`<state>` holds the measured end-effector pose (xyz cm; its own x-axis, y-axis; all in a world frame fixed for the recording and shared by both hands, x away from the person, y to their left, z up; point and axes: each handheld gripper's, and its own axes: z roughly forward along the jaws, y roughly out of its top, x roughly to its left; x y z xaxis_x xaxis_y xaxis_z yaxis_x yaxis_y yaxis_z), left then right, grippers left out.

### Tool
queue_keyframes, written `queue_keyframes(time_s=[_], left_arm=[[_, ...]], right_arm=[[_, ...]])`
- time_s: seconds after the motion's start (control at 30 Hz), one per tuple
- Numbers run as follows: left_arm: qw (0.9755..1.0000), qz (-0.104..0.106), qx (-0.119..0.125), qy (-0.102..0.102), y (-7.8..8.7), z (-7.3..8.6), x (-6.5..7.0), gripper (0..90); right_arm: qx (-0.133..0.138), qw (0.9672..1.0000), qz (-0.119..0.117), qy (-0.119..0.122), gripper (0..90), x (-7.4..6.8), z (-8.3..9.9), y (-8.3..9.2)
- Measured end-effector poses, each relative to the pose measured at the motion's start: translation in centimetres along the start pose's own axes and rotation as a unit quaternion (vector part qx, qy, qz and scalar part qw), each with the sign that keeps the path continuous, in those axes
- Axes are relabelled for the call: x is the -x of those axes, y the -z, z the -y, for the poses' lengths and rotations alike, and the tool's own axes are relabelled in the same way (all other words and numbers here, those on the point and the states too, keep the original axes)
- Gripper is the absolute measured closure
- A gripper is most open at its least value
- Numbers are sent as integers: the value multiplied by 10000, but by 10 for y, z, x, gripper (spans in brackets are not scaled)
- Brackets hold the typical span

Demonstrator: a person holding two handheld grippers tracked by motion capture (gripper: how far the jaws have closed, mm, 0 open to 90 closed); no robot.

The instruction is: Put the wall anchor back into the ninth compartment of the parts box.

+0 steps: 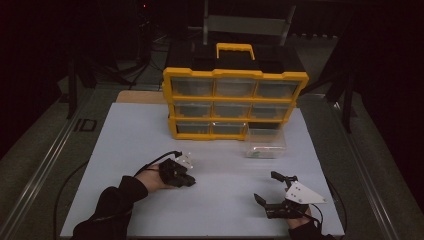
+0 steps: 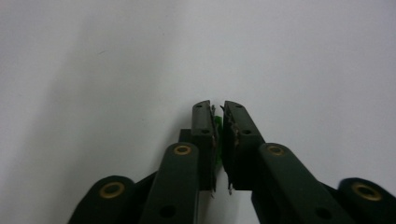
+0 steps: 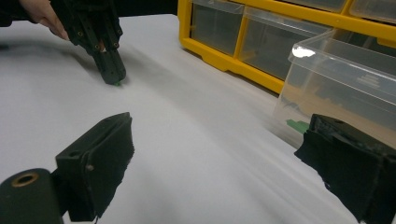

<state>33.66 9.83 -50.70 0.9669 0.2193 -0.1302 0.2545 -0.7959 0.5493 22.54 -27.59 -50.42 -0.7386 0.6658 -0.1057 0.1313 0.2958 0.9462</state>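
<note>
My left gripper (image 1: 189, 181) points down at the white board (image 1: 150, 135), left of centre. Its jaws are nearly together in the left gripper view, where the left gripper (image 2: 217, 108) is shut on a small green piece (image 2: 218, 122) pinched between the pads. In the right gripper view the same left gripper (image 3: 112, 74) touches the board with the green piece (image 3: 116, 84) at its tip. My right gripper (image 1: 266, 186) rests near the front right of the board. The right gripper (image 3: 219, 140) is open, with nothing between its pads.
A yellow drawer organizer (image 1: 235, 102) stands at the back of the board. One clear drawer (image 1: 265, 142) sits pulled out in front of its lower right corner, with small green parts (image 3: 296, 125) inside. Dark floor and rails surround the board.
</note>
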Motion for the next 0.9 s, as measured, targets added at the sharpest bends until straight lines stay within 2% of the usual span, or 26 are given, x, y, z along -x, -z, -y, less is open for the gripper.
queue_keyframes(time_s=[0.17,0.33,0.63,0.9], left_arm=[[10000,59,-36,12,1,-1,-2,853],[9999,120,-78,4,8,-10,-4,854],[9999,65,-17,-114,24,-36,-9,854],[9996,25,-18,-277,33,-57,-10,854]], right_arm=[[2,10000,0,-1,82,0,0,0],[8,10000,8,-3,82,0,0,0],[15,10000,4,-18,82,0,0,0],[27,10000,8,-32,82,1,0,1]])
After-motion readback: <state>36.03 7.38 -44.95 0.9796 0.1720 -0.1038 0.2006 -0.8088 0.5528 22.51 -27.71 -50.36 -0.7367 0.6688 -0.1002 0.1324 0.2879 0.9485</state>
